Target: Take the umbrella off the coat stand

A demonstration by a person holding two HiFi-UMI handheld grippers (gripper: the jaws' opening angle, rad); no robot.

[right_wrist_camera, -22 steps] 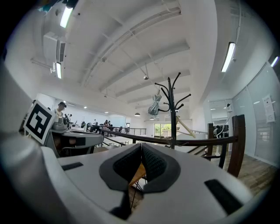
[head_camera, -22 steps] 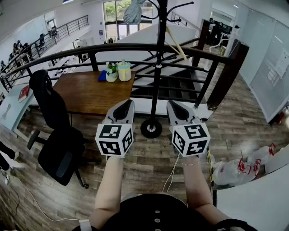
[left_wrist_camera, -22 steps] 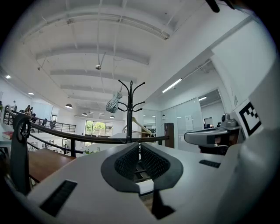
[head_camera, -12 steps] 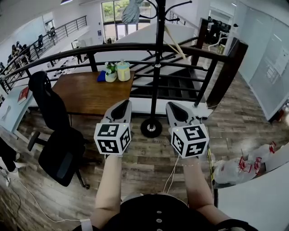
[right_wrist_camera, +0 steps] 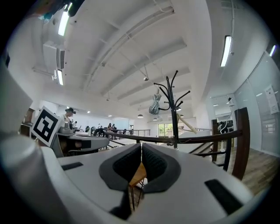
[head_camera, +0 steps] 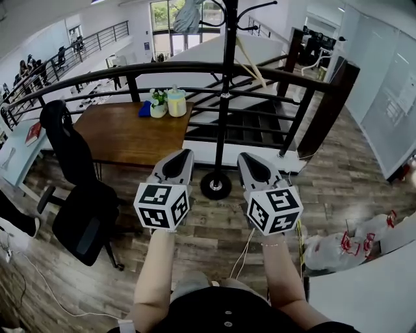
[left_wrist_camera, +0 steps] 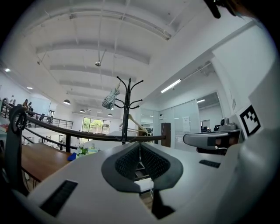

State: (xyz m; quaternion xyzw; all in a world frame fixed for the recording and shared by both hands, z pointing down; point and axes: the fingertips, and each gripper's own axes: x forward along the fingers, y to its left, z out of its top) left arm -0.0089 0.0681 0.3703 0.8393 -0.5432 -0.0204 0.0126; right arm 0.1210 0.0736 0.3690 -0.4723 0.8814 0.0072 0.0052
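1. Left gripper (head_camera: pixel 186 154): fingers pressed together, nothing between them. It is held level and points away towards the railing (head_camera: pixel 195 67). Its own view shows the same, with the pads meeting at the tip (left_wrist_camera: pixel 140 147).
2. Right gripper (head_camera: pixel 243 158): fingers also together at the tips and empty. It is level, just right of the left one, and the two are apart and roughly parallel. Its own view (right_wrist_camera: pixel 141 147) shows only background through the lower slot.
3. Umbrella (head_camera: pixel 188 15): grey-blue and folded, hanging from an upper hook on the left side of the coat stand (head_camera: pixel 224 97). It is high, on the far side, and well apart from both grippers. It also shows in the left gripper view (left_wrist_camera: pixel 111 98) and the right gripper view (right_wrist_camera: pixel 155 105).
4. Coat stand: black pole with a round base (head_camera: pixel 216 185) on the wood floor. It stands between the two grippers' lines of aim, just this side of the railing. A pale wooden stick (head_camera: pixel 250 62) hangs slanted off its right side.
5. Wooden table (head_camera: pixel 120 135): on the left, against the railing. At its far right corner are a bottle (head_camera: pixel 176 102), a small plant (head_camera: pixel 158 103) and a blue item (head_camera: pixel 147 109).
6. Black office chair (head_camera: pixel 77 195): near left of the table.
7. Clear plastic bag (head_camera: pixel 338 246): on the floor at near right.
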